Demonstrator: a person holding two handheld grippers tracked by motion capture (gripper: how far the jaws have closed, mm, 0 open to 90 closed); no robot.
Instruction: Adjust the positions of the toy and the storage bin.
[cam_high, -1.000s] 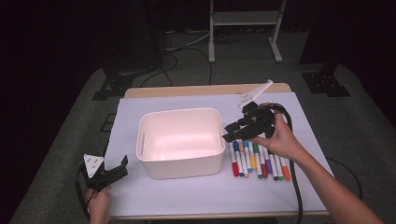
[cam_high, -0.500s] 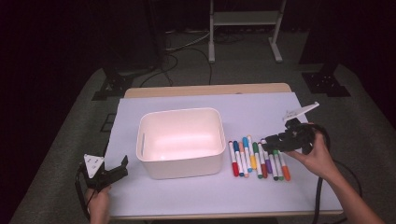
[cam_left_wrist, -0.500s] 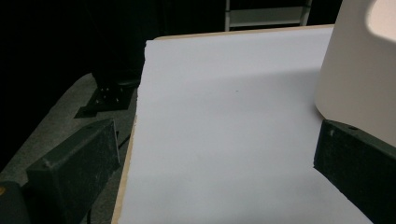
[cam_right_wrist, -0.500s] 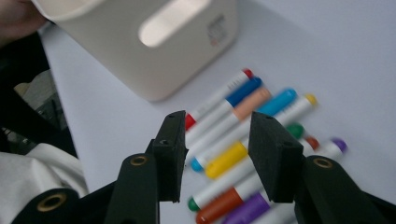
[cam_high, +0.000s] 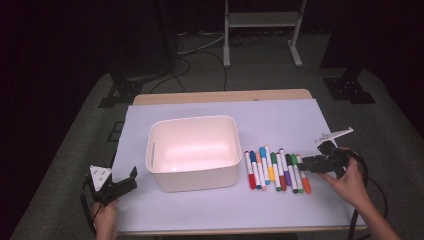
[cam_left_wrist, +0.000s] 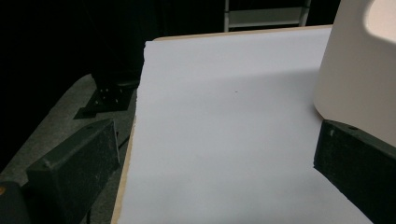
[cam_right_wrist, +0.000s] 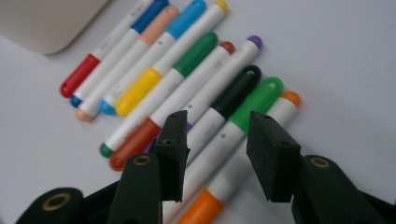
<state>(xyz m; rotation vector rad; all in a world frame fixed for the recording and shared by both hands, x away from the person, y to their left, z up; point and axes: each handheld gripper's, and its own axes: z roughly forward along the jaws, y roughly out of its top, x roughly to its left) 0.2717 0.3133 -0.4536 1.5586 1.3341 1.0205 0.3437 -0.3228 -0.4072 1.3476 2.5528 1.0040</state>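
A row of several coloured markers (cam_high: 275, 170) lies on the white sheet, just right of a white bin (cam_high: 192, 152). My right gripper (cam_high: 306, 165) is at the row's right end, low over it. In the right gripper view it (cam_right_wrist: 218, 154) is open, its jaws straddling the black-capped marker (cam_right_wrist: 224, 105) and the green-capped marker (cam_right_wrist: 254, 105), gripping nothing. An orange marker (cam_right_wrist: 205, 210) lies beneath them. My left gripper (cam_high: 125, 184) rests near the table's front left corner. It (cam_left_wrist: 215, 163) is open wide and empty, with the bin's wall (cam_left_wrist: 359, 70) beside its right jaw.
A white sheet (cam_high: 280, 120) covers most of the wooden table (cam_high: 220, 96). The bin looks empty inside. A cable (cam_high: 372, 190) trails from the right gripper off the table's right edge. Stands and cables sit on the dark floor beyond.
My right gripper has moved from beside the bin's far right corner, rightward and toward me, down to the markers' right end. The left gripper has stayed put.
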